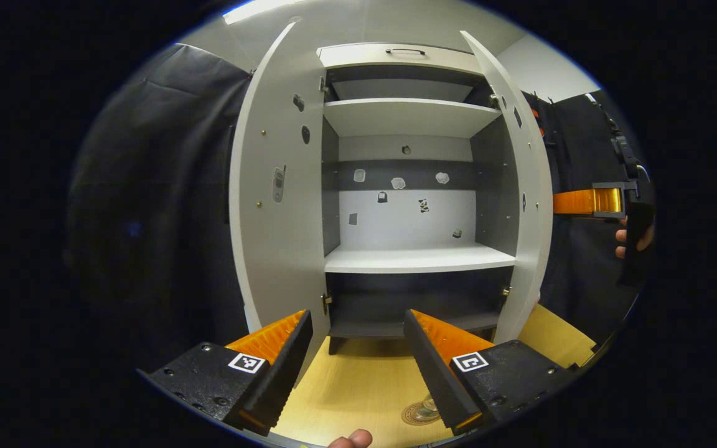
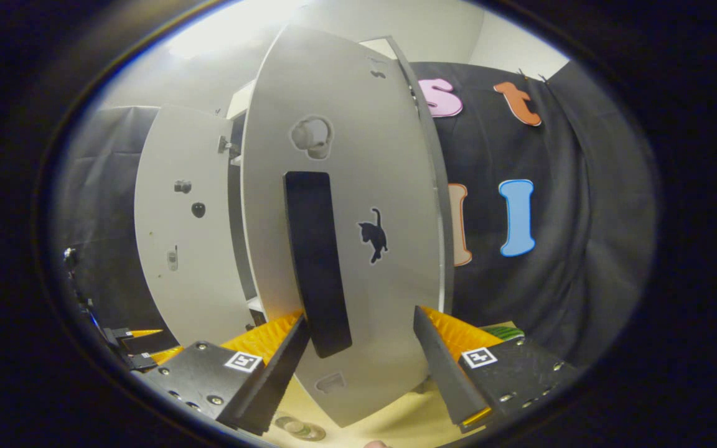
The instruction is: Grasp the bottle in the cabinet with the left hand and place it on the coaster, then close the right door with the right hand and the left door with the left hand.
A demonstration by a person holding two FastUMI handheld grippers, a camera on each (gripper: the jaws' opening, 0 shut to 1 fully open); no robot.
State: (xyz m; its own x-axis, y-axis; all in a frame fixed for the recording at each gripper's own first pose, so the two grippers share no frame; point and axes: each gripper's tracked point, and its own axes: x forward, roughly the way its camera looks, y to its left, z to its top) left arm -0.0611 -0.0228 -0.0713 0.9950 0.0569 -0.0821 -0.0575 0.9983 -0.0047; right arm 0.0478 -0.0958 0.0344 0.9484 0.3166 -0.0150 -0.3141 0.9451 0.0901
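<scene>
Bottle (image 1: pixel 426 407) sits on the coaster (image 1: pixel 417 415) at six o'clock; both claws released, right gripper (image 2: pixel 358 367) at the right door (image 2: pixel 346 249). Swinging it carelessly risks slamming.

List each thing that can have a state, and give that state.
Left door: open.
Right door: open, swung out in front of the right gripper.
Bottle: out of the cabinet, standing on the coaster.
Left gripper: open, empty.
Right gripper: open, facing the right door.
Cabinet shelves: bare.
</scene>
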